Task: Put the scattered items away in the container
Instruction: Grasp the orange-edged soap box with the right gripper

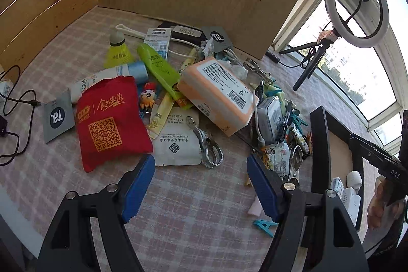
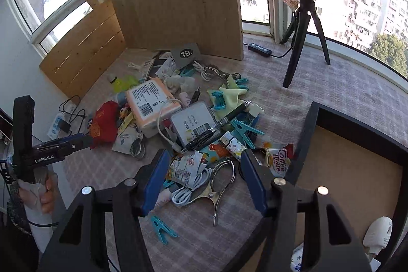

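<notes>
left claw (image 1: 201, 185) wide open, empty, above checked cloth worktop (image 1: 178, 221) | right claw (image 2: 204, 180) open, empty, over coiled white cable (image 2: 186, 193), metal clip (image 2: 219, 182) | clutter beside black-rimmed box (image 2: 357, 119)

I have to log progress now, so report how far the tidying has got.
Done: only a few small white items lie in the black-framed container. In hand: nothing; the left gripper and the right gripper are both open and empty. Left: nearly the whole pile, including the red pouch, tissue pack and black pen.

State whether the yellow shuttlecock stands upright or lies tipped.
Upright: the yellow shuttlecock rests on its skirt, cork end up.
</notes>
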Demonstrator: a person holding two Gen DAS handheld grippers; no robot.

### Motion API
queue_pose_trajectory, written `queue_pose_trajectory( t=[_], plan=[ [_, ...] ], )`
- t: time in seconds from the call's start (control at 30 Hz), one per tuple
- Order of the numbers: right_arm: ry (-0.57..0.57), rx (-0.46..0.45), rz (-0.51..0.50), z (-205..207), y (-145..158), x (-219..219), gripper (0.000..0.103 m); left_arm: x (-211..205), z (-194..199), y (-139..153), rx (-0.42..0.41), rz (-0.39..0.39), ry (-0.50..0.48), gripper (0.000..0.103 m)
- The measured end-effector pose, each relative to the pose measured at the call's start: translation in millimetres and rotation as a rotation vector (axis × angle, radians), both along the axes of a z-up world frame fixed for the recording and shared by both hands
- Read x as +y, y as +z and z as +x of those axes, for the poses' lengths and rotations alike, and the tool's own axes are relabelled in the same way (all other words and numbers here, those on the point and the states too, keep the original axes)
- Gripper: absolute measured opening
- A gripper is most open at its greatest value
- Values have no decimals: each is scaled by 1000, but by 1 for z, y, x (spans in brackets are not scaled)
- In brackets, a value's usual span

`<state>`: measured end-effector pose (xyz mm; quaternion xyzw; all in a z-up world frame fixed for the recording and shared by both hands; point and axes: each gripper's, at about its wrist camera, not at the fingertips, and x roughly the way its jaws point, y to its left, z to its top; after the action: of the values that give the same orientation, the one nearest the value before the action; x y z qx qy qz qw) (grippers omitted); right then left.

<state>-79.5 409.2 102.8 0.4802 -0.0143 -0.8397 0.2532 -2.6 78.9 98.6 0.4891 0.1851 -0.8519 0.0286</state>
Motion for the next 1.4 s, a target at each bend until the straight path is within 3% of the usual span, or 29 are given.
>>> queue_pose_trajectory(
  t=[0.17,0.27,0.37,0.43,0.63,0.97,1.1,1.23,1.4],
  plan=[
    [94,-18,-13,-28,-1,-53,47,-19,-13,-2,11,37,8,67],
    [149,-29,5,-49,-6,-80,47,-17,-21,-7,17,83,20,56],
    [183,-62,13,-75,-17,-102,47,-9,-32,-18,12,131,22,53],
    [190,-89,11,-91,-26,-112,47,-1,-39,-25,5,147,19,43],
    [166,-200,-15,-134,-61,-127,29,21,-57,-42,-15,145,-13,26],
    [178,-337,-71,-167,-102,-141,31,21,-80,-59,-39,215,-23,25],
    [169,-373,-118,-163,-105,-141,31,19,-84,-62,-33,263,-21,25],
    [187,-325,-61,-157,-102,-147,31,16,-87,-61,-33,267,-21,26],
    [162,-377,-113,-161,-105,-144,36,12,-87,-60,-31,286,-14,25]
  ],
)
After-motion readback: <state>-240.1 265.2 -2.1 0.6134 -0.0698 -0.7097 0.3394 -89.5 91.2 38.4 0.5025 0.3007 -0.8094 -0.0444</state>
